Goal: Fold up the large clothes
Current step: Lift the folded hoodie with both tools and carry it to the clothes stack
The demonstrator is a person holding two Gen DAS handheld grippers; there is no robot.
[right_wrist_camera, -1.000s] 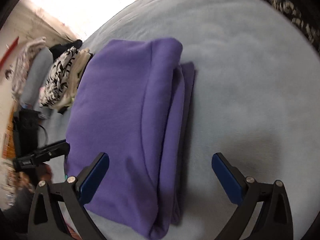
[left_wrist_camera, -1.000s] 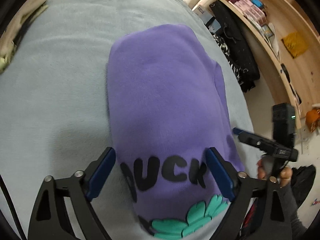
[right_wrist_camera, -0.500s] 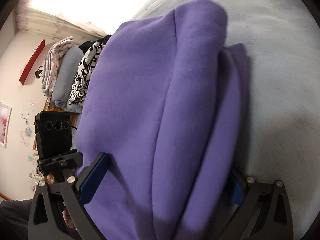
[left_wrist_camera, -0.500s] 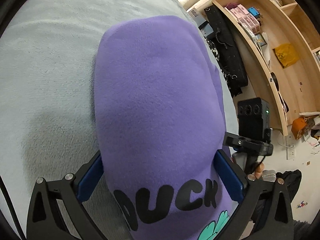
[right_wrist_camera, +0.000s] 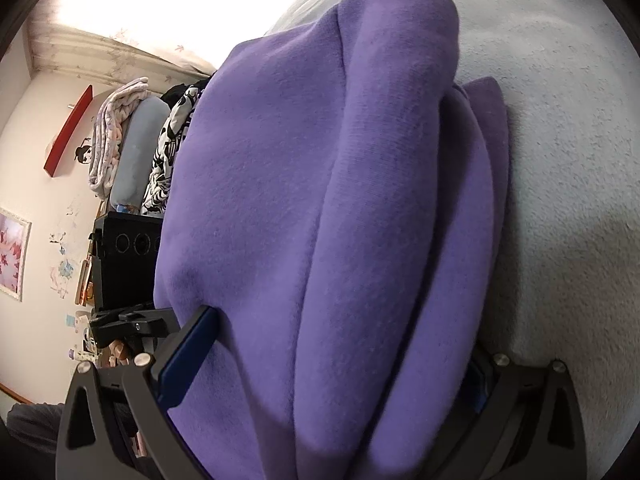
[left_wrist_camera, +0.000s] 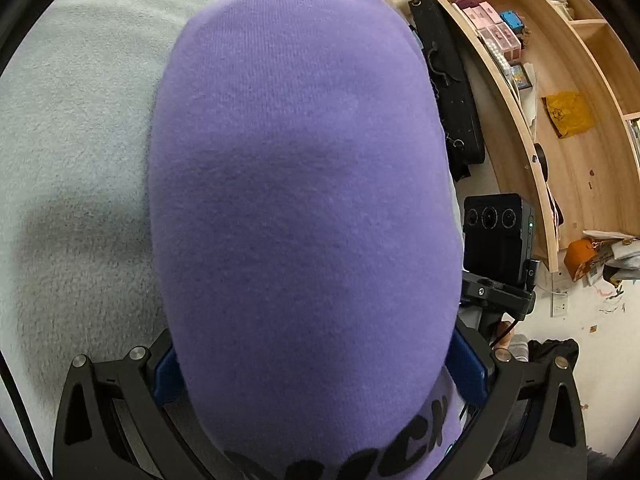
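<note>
A folded purple sweatshirt (left_wrist_camera: 304,200) with black lettering lies on a light grey blanket (left_wrist_camera: 72,140). My left gripper (left_wrist_camera: 320,364) is open, with its blue pads on either side of the folded bundle and the cloth filling the gap. In the right wrist view the same sweatshirt (right_wrist_camera: 320,220) shows its stacked folded layers. My right gripper (right_wrist_camera: 336,360) is open and straddles the bundle's end. Its left pad (right_wrist_camera: 188,356) shows; the right one is mostly hidden by cloth. Each view shows the other gripper at the bundle's side.
A wooden shelf unit (left_wrist_camera: 560,92) with boxes and a black bag (left_wrist_camera: 444,92) stands right of the bed. A pile of folded clothes (right_wrist_camera: 136,148) lies at the bed's far left side. Grey blanket (right_wrist_camera: 572,160) stretches right of the sweatshirt.
Both grippers have moved forward onto the sweatshirt, so the bundle now sits between their open jaws and fills both views. The lettering has slid to the bottom edge of the left view.
</note>
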